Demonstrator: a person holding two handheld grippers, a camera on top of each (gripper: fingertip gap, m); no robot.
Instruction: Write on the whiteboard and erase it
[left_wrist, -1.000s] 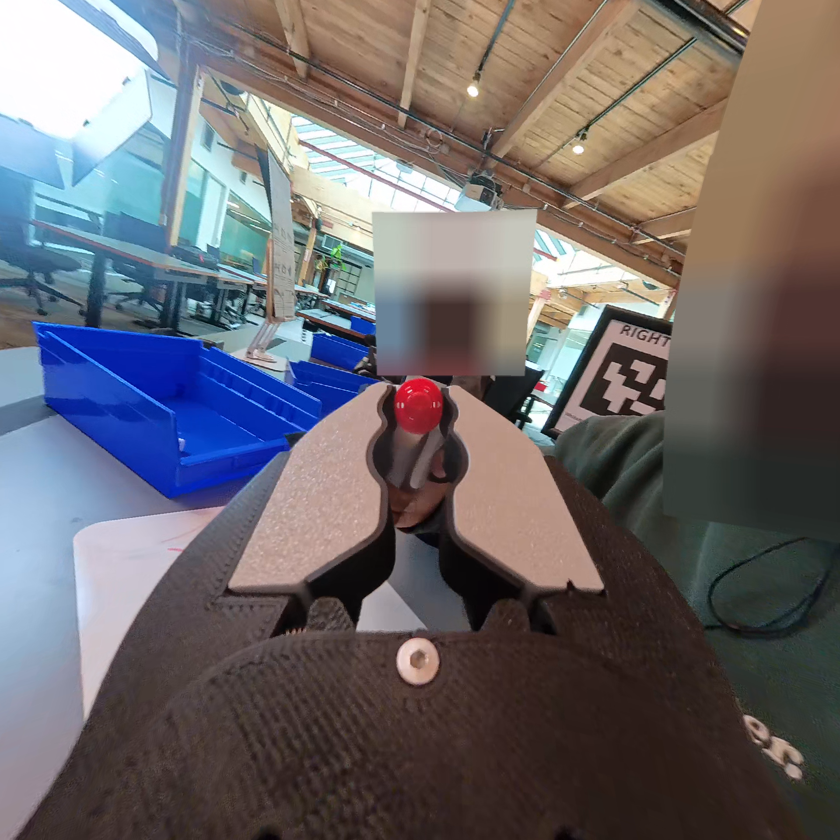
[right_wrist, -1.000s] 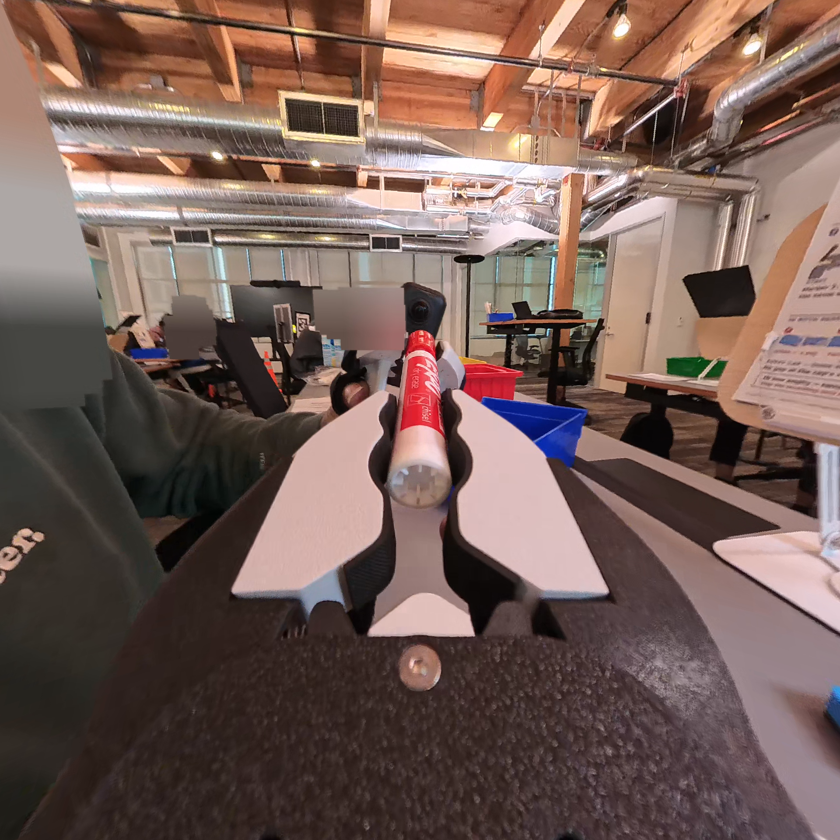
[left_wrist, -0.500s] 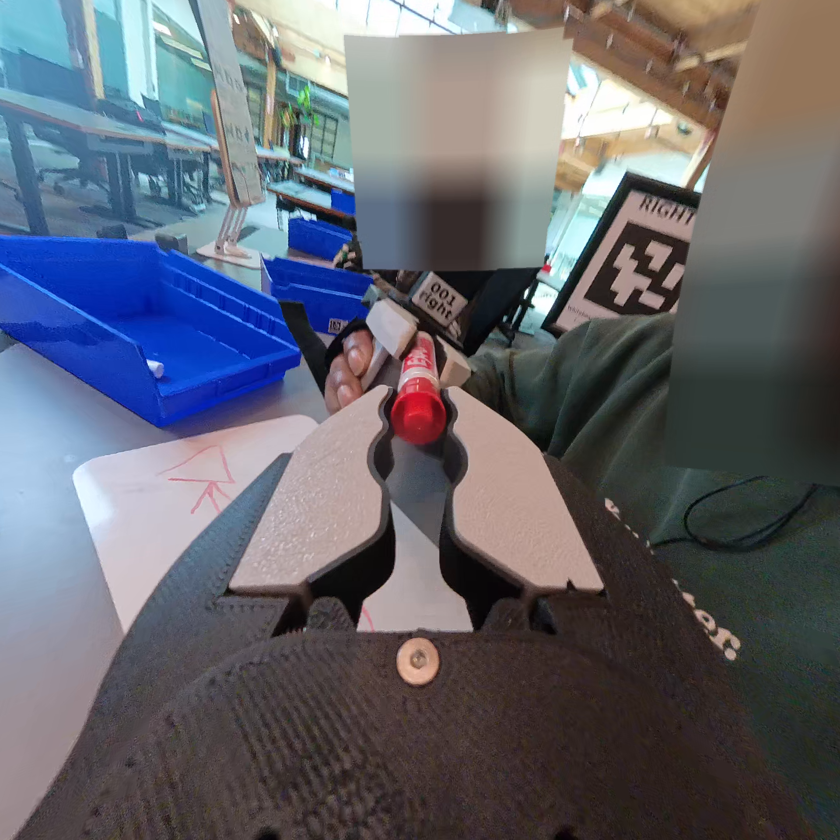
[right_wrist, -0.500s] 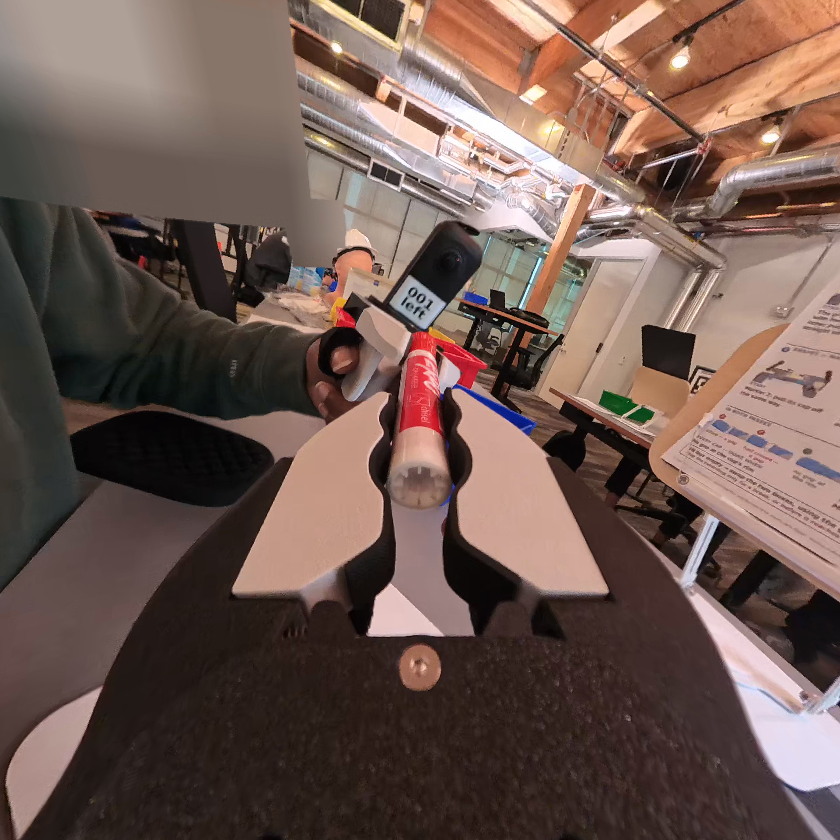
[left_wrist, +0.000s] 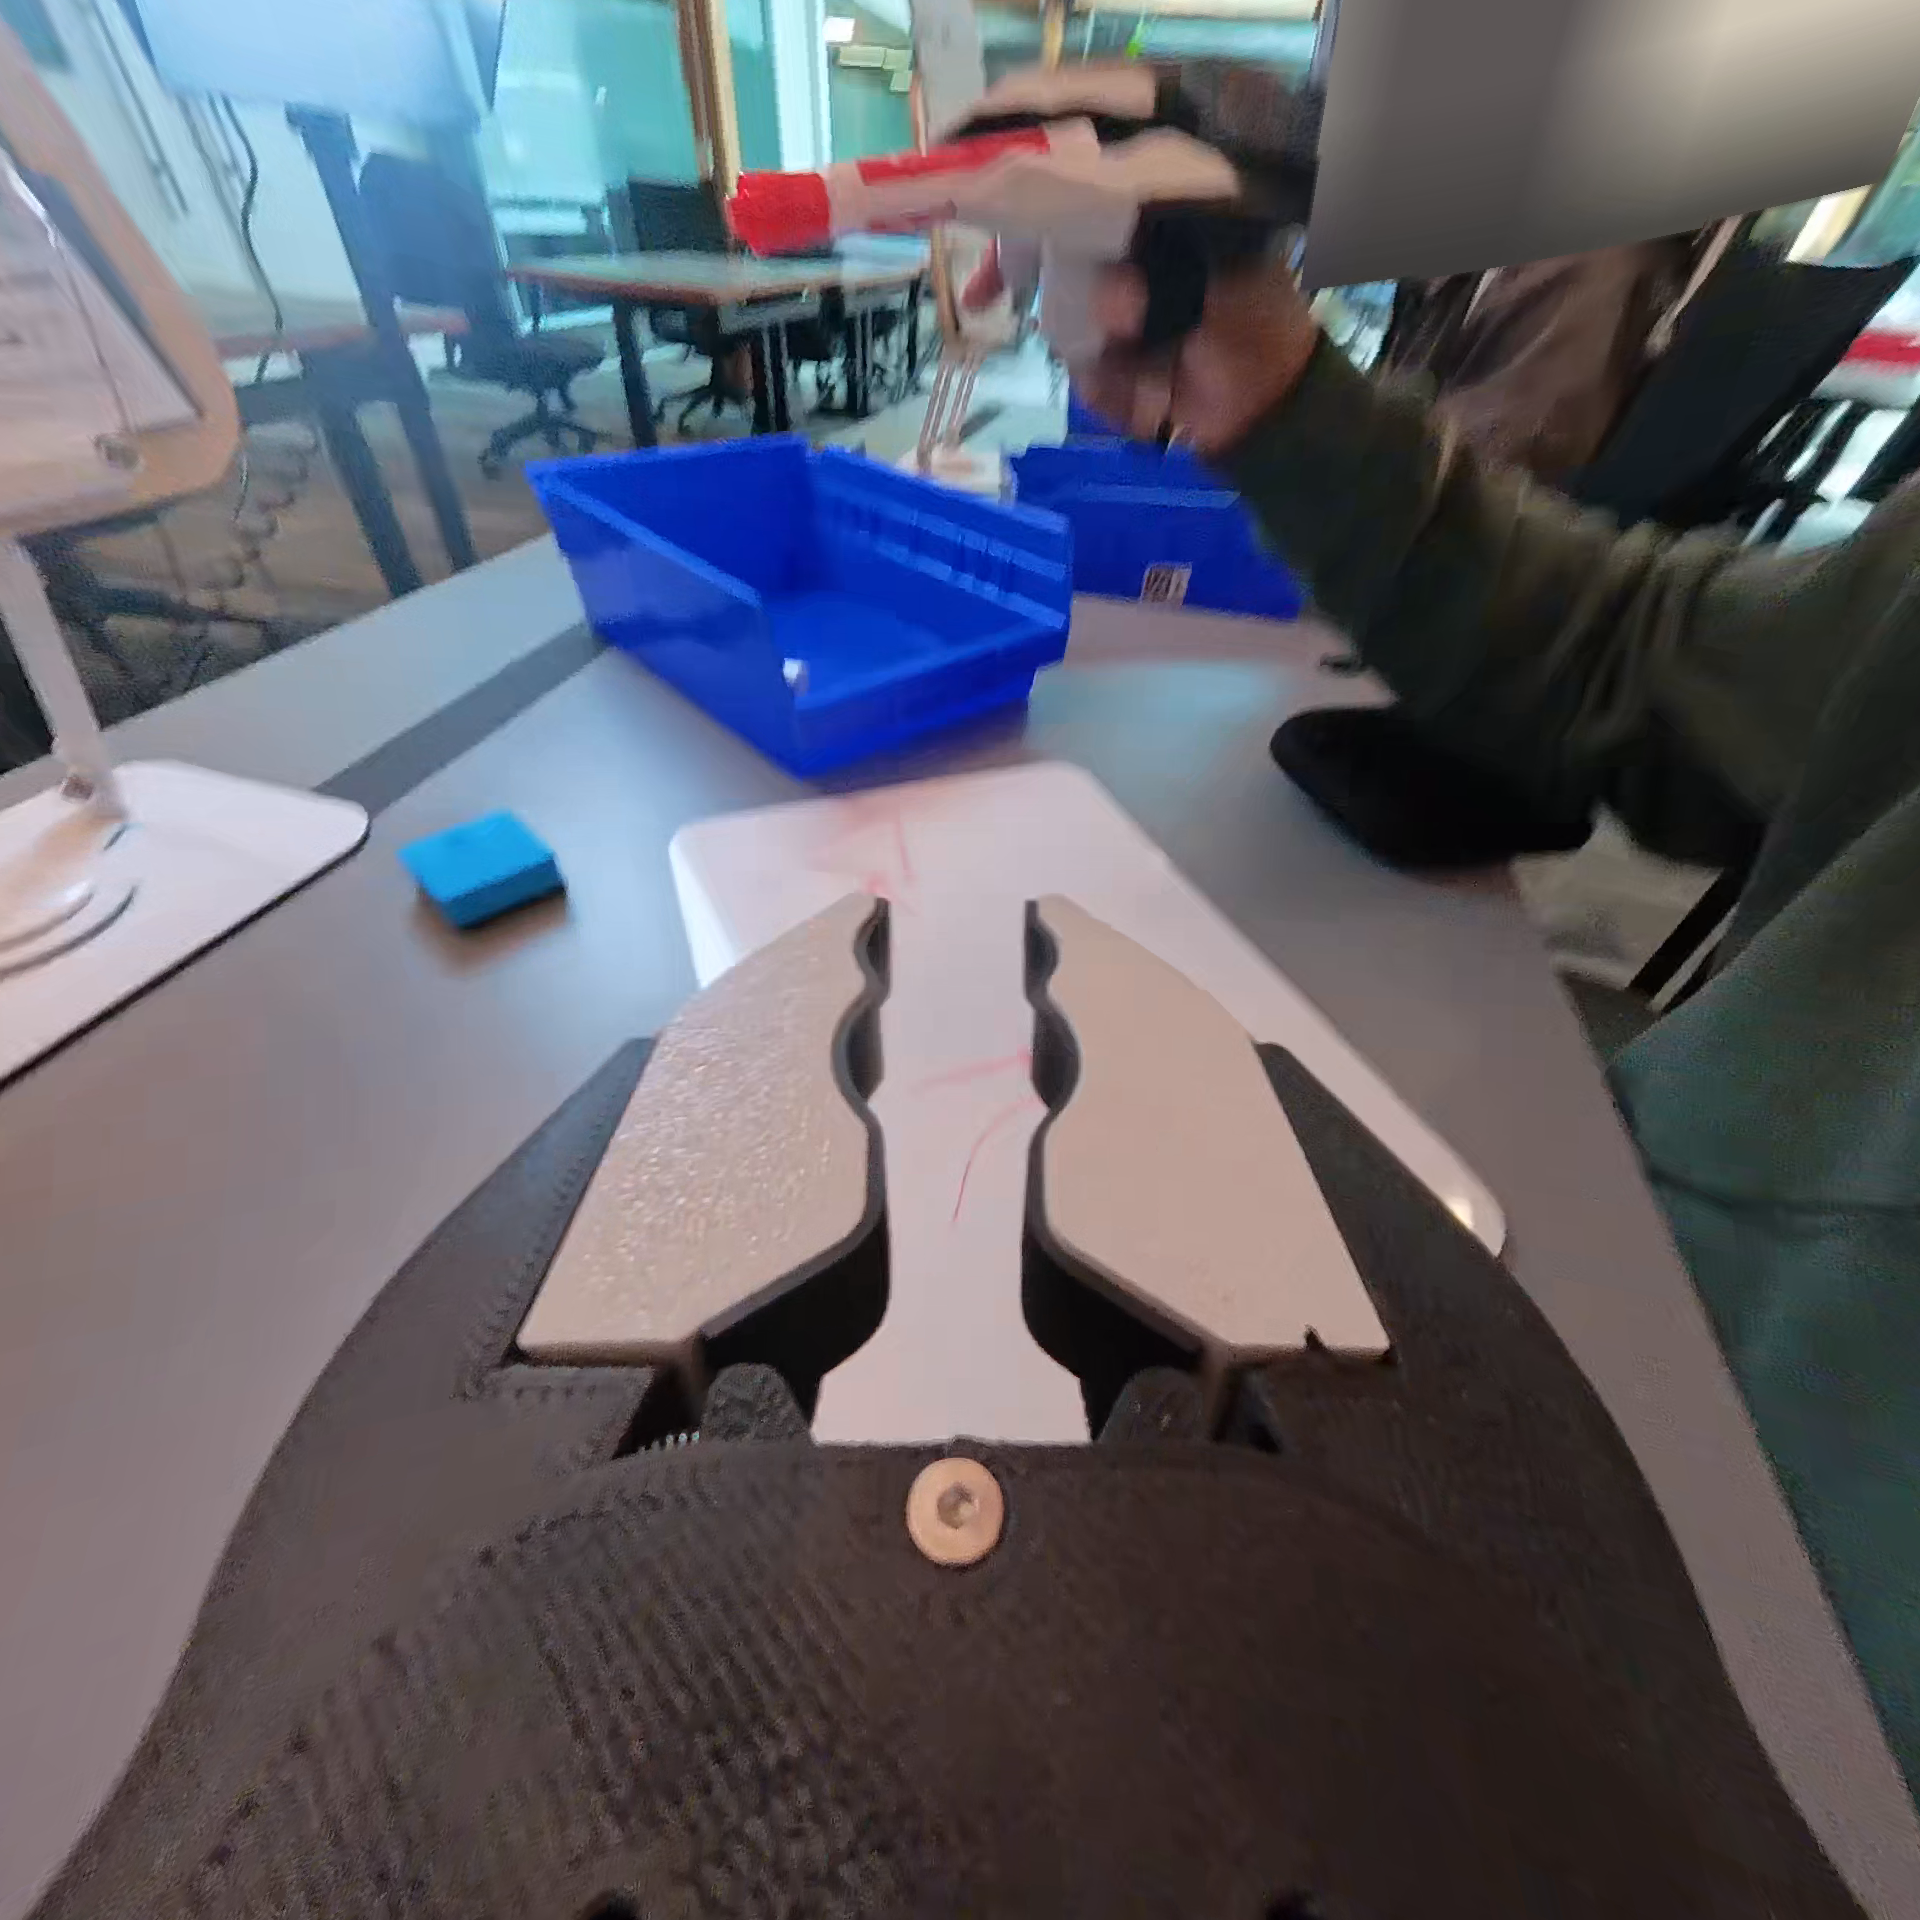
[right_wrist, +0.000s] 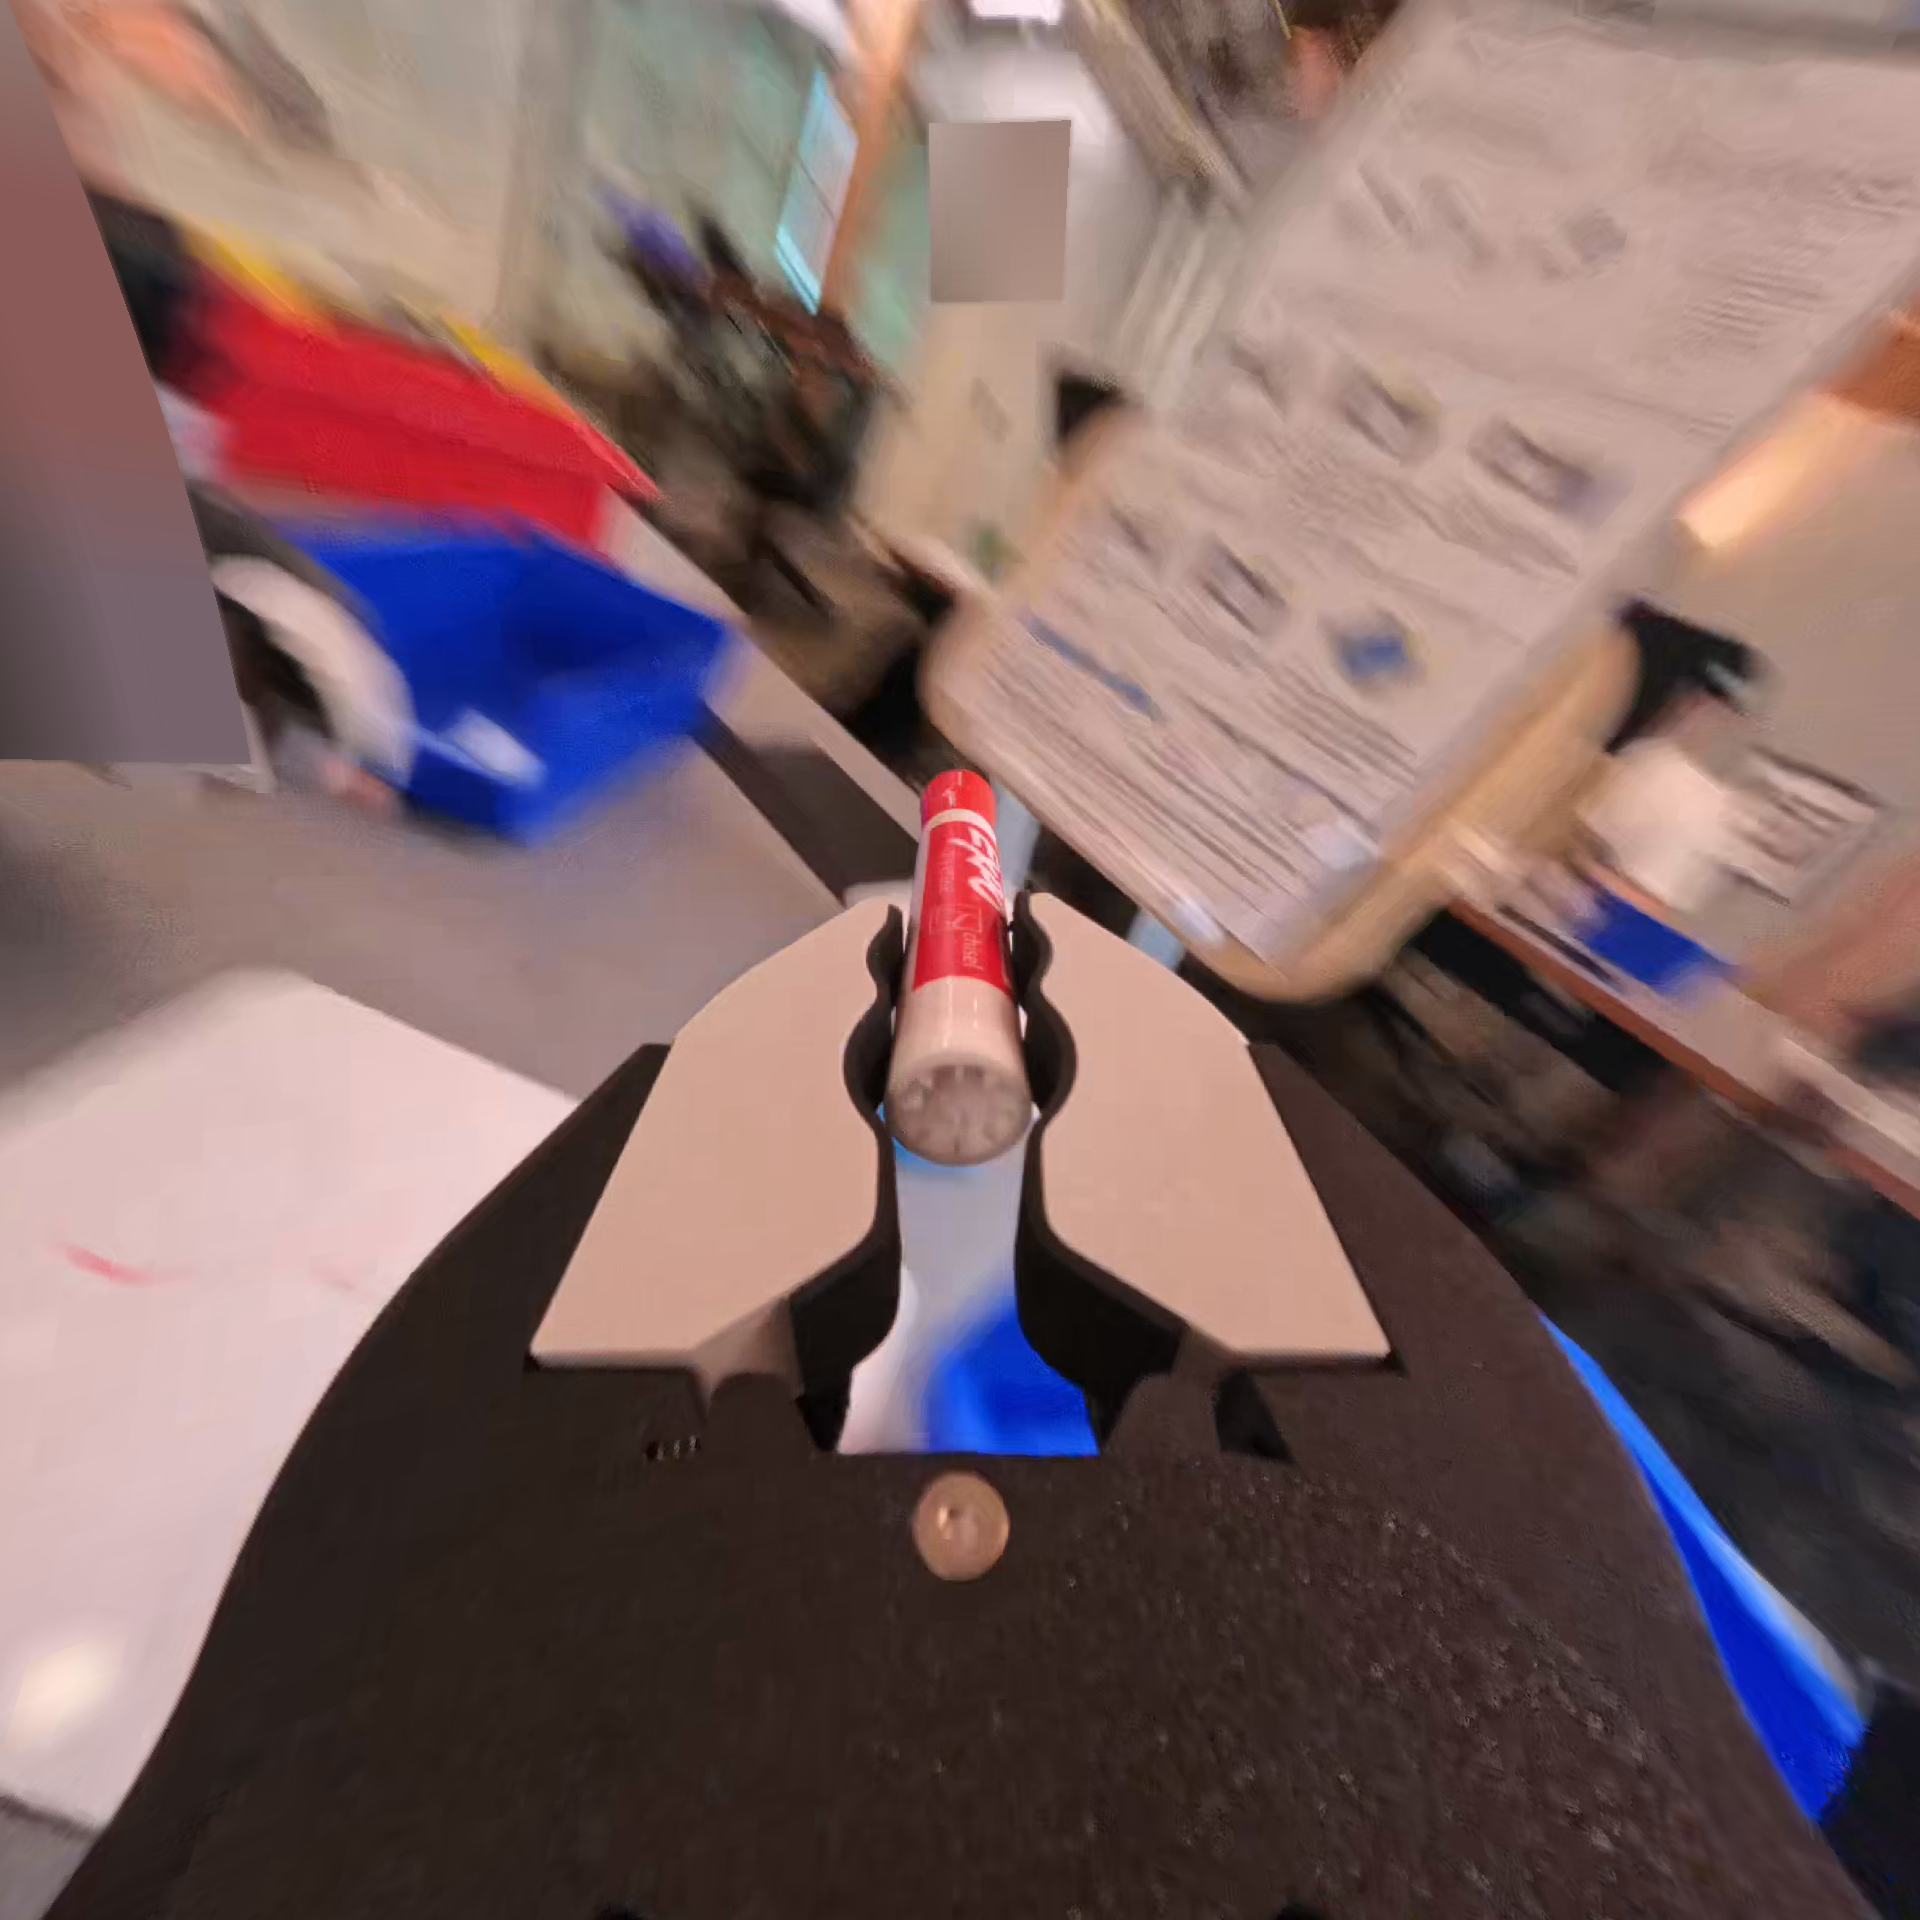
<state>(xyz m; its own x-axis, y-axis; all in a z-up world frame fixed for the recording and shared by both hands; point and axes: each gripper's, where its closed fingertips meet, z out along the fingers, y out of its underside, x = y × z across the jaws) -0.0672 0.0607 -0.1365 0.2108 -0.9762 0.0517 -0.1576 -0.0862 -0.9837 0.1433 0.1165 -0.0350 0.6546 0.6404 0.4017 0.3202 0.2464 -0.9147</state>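
My left gripper (left_wrist: 956, 914) is open and empty, and hovers low over the white whiteboard (left_wrist: 1049, 831), which bears faint red marks (left_wrist: 878, 847). A blue eraser (left_wrist: 481, 868) lies on the grey table left of the board. My right gripper (right_wrist: 956, 914) is shut on a red capped marker (right_wrist: 956, 940), pads pressed on its barrel, cap pointing forward. In the left wrist view the marker (left_wrist: 779, 208) shows blurred, held high above the far side of the table. The whiteboard (right_wrist: 208, 1195) lies at the lower left of the right wrist view.
A blue bin (left_wrist: 821, 603) stands just beyond the whiteboard, another behind it. A white stand base (left_wrist: 156, 862) sits at the left and carries a printed sheet (right_wrist: 1403, 468). A black pad (left_wrist: 1403, 790) and the person's green sleeve (left_wrist: 1507, 582) are at the right.
My left gripper had the marker's capped end between its fingertips; it has opened, let go and swung down over the whiteboard. My right gripper carried the marker up and away, moving fast.
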